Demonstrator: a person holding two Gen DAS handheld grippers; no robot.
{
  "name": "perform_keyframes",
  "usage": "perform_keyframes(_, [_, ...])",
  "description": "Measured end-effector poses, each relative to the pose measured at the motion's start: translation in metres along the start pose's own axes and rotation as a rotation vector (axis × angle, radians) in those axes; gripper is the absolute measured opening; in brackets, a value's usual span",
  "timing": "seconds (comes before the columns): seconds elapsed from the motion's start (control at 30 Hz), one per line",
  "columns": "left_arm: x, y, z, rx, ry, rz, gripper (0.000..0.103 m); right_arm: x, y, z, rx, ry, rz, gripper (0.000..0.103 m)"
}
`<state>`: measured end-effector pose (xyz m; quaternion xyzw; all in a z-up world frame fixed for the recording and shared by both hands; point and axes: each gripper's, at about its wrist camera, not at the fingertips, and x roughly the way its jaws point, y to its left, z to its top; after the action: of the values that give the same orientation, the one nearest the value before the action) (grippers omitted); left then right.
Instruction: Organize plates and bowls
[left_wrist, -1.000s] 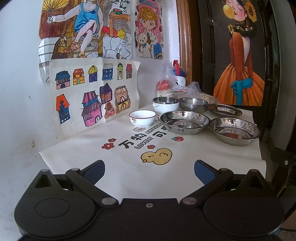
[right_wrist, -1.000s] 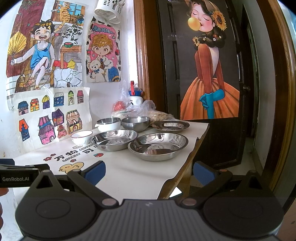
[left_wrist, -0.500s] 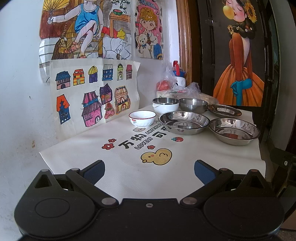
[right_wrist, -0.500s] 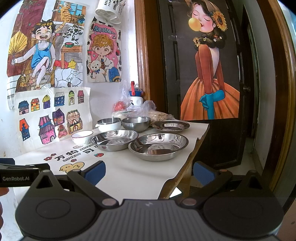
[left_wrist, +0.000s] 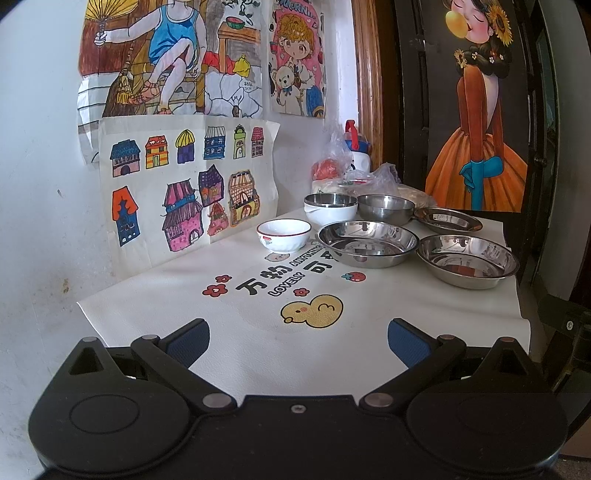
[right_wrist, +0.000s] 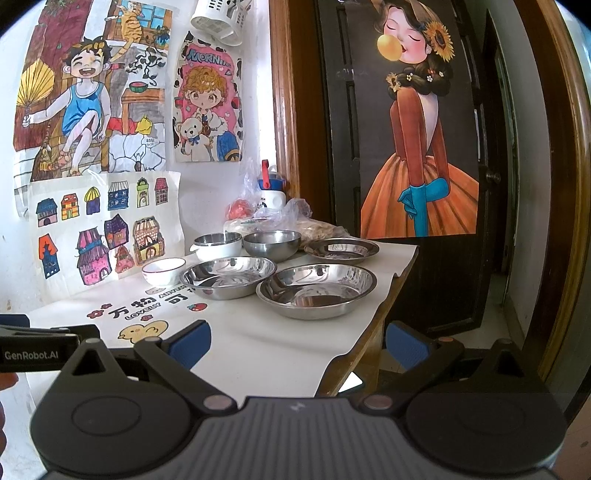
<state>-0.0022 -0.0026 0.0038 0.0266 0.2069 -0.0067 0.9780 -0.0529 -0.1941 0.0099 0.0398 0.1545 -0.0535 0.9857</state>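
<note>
Dishes stand at the far end of a white-covered table (left_wrist: 207, 325). A small white bowl with a red rim (left_wrist: 283, 235) is leftmost. Behind it are a white steel-lined bowl (left_wrist: 330, 209) and a steel bowl (left_wrist: 386, 209). Two deep steel plates (left_wrist: 367, 243) (left_wrist: 468, 260) sit in front, and a flat steel plate (left_wrist: 447, 220) sits at the back right. My left gripper (left_wrist: 298, 341) is open and empty, over the table's near end. My right gripper (right_wrist: 298, 343) is open and empty, near the table's right edge, in front of the nearest steel plate (right_wrist: 317, 290).
Plastic bags and a bottle (left_wrist: 354, 147) crowd the far corner. Drawings cover the wall (left_wrist: 37, 184) on the left. A dark door with a painted girl (right_wrist: 417, 155) stands behind the table. The table's right edge (right_wrist: 384, 310) drops to the floor. The left gripper's body (right_wrist: 33, 354) shows in the right wrist view.
</note>
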Motion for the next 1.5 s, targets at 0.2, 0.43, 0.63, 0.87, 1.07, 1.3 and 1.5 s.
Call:
perform_keyframes(0.2, [-0.0033,-0.0031,-0.0007,0.002,-0.001,-0.007,0.102,0.0001,0.0,0.0001,0.0,0.0,0.0,0.103])
perform_keyframes(0.43, [-0.0036,-0.004,-0.0009,0.001,-0.001,-0.007,0.102,0.0004,0.0001,-0.0002,0.0,0.001,0.0,0.103])
perform_keyframes(0.63, [-0.0019,-0.003,-0.0028,0.002,-0.002,-0.012,0.102,0.001,0.0002,-0.0001,-0.001,0.001,0.0,0.103])
perform_keyframes(0.87, [-0.0021,-0.0033,-0.0031,0.002,-0.003,-0.012,0.102,0.002,0.0006,0.0001,-0.001,0.001,0.0,0.103])
perform_keyframes(1.07, [-0.0003,-0.0036,-0.0026,0.0,0.0,-0.018,0.102,0.0026,0.0013,0.0001,-0.002,0.002,-0.001,0.103])
perform_keyframes(1.3, [0.0005,-0.0044,-0.0029,-0.001,0.0,-0.019,0.102,0.0049,-0.0003,0.0,-0.002,0.002,0.0,0.103])
perform_keyframes(1.5, [0.0062,-0.0046,-0.002,-0.01,0.016,-0.038,0.102,0.0063,0.0008,0.0038,-0.019,-0.003,0.018,0.103])
